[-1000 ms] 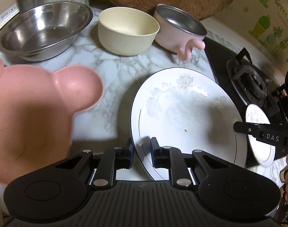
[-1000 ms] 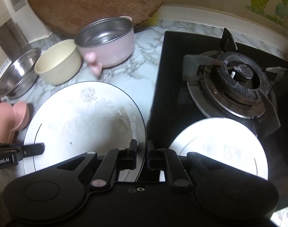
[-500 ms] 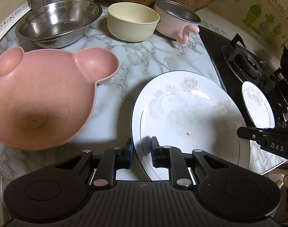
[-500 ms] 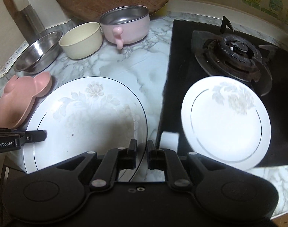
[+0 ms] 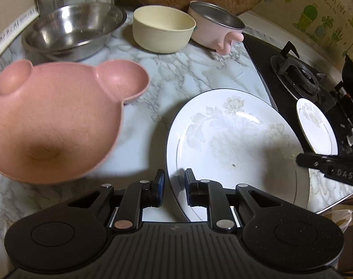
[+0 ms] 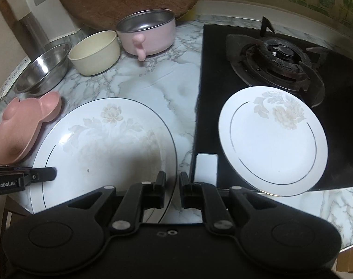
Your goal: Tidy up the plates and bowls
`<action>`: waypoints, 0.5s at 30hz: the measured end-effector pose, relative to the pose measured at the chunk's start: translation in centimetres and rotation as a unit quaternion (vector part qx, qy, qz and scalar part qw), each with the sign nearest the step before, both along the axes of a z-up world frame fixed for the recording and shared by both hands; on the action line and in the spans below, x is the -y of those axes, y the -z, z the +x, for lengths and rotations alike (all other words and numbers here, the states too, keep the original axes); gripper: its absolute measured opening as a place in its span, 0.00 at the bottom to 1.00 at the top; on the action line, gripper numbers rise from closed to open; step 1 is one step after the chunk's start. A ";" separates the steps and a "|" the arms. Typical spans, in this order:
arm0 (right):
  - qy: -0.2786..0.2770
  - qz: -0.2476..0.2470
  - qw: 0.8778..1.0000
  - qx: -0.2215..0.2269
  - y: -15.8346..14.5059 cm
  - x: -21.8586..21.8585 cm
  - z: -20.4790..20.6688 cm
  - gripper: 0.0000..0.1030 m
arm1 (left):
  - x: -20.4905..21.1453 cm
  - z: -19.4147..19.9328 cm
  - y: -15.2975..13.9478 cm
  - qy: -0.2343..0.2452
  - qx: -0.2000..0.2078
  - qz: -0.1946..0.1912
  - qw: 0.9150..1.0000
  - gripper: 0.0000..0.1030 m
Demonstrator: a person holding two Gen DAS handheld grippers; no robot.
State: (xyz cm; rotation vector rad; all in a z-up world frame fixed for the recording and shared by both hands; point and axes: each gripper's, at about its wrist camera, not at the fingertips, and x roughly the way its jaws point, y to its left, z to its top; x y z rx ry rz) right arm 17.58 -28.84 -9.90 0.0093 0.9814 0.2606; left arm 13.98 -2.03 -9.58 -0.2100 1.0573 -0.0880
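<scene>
- The left tool [image 5: 174, 189] was nearly closed, its fingers straddling the rim of the large floral plate [image 5: 234, 148] at the plate's 7 o'clock.
- The right tool [image 6: 172, 190] gripped the same plate's [image 6: 102, 148] rim at 4 o'clock, with a narrow gap between its fingers.
- The plate sat over the marble tabletop [image 6: 153, 79].
- A pink bear-shaped dish [image 5: 53, 125] lay at the plate's 9 o'clock.
- A small floral plate [image 6: 272, 139] rested on the black stove [image 6: 339, 121] at 3 o'clock.
- A steel bowl [image 5: 72, 30], a cream bowl [image 5: 163, 31] and a pink handled pot [image 5: 217, 25] stood around 12 o'clock.

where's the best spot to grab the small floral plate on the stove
Probably its near rim, coming in low from the counter's front edge. The small plate lies flat on the black cooktop, and its near edge overhangs onto the marble, leaving a lip for one finger to slip under; the burner crowds the far side.
</scene>
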 end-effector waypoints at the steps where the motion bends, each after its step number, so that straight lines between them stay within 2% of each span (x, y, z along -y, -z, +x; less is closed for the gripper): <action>1: 0.002 -0.003 1.000 0.005 -0.2 0.0 -0.1 0.12 | -0.1 -0.1 -0.1 -0.001 0.001 0.000 1.000 0.17; 5: 0.005 -0.008 1.000 0.023 -1.0 0.1 -0.7 0.13 | -0.8 -0.4 -0.3 -0.004 0.003 -0.008 1.000 0.17; 10: -0.004 -0.002 0.999 0.051 -2.1 -0.3 -1.6 0.13 | -1.1 -1.2 -1.2 -0.006 0.018 0.001 1.000 0.19; 15: -0.010 0.000 0.998 0.067 -2.7 -1.1 -2.4 0.13 | -1.7 -2.0 -2.1 -0.006 0.032 0.003 0.999 0.25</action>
